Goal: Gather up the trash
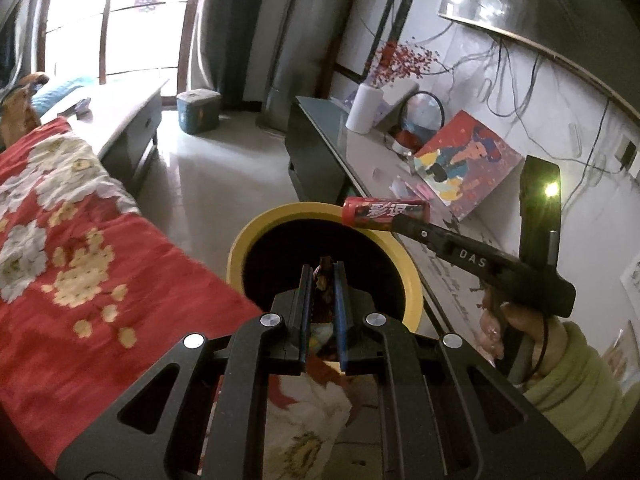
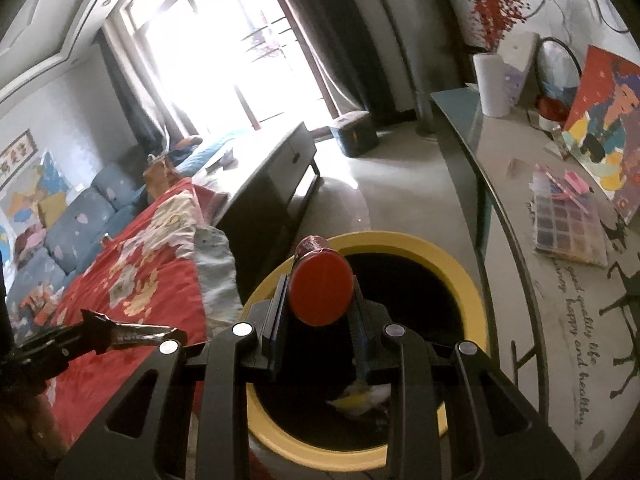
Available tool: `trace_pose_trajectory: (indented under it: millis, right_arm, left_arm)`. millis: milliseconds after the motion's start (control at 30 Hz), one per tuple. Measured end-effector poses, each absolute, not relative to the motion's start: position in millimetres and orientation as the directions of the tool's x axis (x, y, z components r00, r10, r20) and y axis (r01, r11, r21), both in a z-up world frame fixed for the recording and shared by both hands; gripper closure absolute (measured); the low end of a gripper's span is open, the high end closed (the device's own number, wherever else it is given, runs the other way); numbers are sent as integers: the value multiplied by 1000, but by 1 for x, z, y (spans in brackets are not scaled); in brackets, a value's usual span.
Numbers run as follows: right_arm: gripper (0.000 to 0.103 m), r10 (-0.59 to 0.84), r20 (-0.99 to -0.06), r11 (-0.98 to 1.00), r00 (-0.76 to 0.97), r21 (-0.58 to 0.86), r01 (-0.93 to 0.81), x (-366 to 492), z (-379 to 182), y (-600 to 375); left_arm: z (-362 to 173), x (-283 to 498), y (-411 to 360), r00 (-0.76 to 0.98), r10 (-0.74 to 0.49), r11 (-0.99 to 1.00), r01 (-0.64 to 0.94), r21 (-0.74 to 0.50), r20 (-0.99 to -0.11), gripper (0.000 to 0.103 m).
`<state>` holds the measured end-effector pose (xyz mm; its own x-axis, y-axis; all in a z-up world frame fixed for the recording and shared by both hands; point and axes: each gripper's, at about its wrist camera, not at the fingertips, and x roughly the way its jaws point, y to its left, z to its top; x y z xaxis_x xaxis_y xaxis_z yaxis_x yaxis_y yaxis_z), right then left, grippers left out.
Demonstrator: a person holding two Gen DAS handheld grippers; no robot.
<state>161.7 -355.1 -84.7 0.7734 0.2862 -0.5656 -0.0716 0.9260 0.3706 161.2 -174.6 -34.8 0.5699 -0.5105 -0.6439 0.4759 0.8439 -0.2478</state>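
Red can (image 1: 386,213) lies sideways in our right gripper (image 2: 320,300), jaws clamped on it above the far rim of the yellow bin (image 1: 408,268); its label carries white Chinese characters we cannot read fully. Our left gripper (image 1: 323,280) pinches a crumpled wrapper (image 1: 323,276) over the bin's dark mouth. "DAS" marks the right gripper. Beside the bin, the table (image 2: 560,280) reads "good quality life happy and healthy". A red floral blanket (image 1: 80,240) lies opposite.

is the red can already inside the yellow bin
No, the red can sits clamped in the right claw, above the yellow bin.
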Motion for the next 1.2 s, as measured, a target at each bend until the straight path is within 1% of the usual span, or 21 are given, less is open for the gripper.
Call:
trace_pose_trajectory:
  millis: [200, 300, 333, 367, 400, 433, 467, 500, 533, 567, 600, 633, 667, 733, 767, 800, 1000, 1200]
  right_arm:
    - [76, 283, -575, 917, 768, 396, -42, 162, -92, -367]
    - [74, 287, -581, 913, 761, 407, -34, 163, -96, -372]
    - [69, 282, -586, 912, 760, 409, -23, 163, -97, -373]
    - [57, 276, -588, 912, 760, 411, -13, 163, -98, -375]
    - [46, 269, -594, 910, 758, 414, 2, 162, -100, -377]
    - [43, 262, -600, 911, 756, 412, 11, 160, -102, -378]
    - [42, 255, -604, 913, 755, 408, 17, 159, -103, -378]
    - [41, 252, -608, 915, 753, 403, 18, 158, -103, -378]
    - [40, 245, -615, 921, 750, 390, 19, 155, -104, -378]
    - [36, 236, -618, 924, 750, 381, 23, 153, -104, -379]
    - [34, 226, -622, 928, 750, 371, 28, 150, -104, -380]
    - [33, 212, -625, 934, 751, 355, 32, 145, -103, -380]
    - [31, 206, -626, 937, 752, 348, 34, 143, -102, -380]
    - [27, 189, -626, 944, 757, 328, 36, 134, -99, -379]
    - [24, 181, -624, 947, 760, 320, 37, 130, -98, -379]
    - [21, 169, -622, 952, 765, 305, 38, 125, -95, -377]
    - [10, 144, -585, 964, 798, 266, 21, 101, -78, -355]
    - [7, 175, -545, 970, 820, 236, -50, 85, -63, -317]
  left_arm:
    - [-42, 168, -196, 553, -513, 835, 498, -233, -657, 97]
    - [-47, 173, -204, 544, -511, 834, 502, -229, -665, 97]
    - [-49, 175, -205, 542, -510, 834, 502, -229, -668, 97]
    - [-51, 178, -208, 537, -508, 834, 501, -229, -674, 96]
    - [-54, 181, -211, 527, -507, 834, 499, -234, -682, 90]
    - [-55, 182, -212, 524, -506, 835, 496, -237, -686, 84]
    - [-57, 183, -212, 523, -504, 837, 492, -239, -688, 68]
    - [-58, 184, -212, 522, -508, 835, 493, -244, -685, 56]
    - [-58, 184, -212, 523, -508, 836, 492, -244, -684, 53]
    - [-59, 184, -212, 524, -506, 837, 491, -243, -685, 45]
    - [-60, 185, -211, 523, -503, 839, 486, -244, -688, 34]
    - [-60, 185, -210, 524, -499, 842, 480, -245, -690, 27]
    - [-60, 185, -208, 526, -496, 846, 471, -249, -690, 17]
    - [-58, 184, -204, 529, -498, 847, 467, -254, -688, 15]
    - [-57, 182, -201, 536, -489, 852, 461, -247, -687, 12]
    - [-55, 180, -199, 546, -480, 858, 456, -236, -687, 11]
    - [-41, 168, -177, 596, -444, 883, 419, -212, -669, 11]
    - [-26, 152, -142, 658, -398, 913, 355, -202, -639, 11]
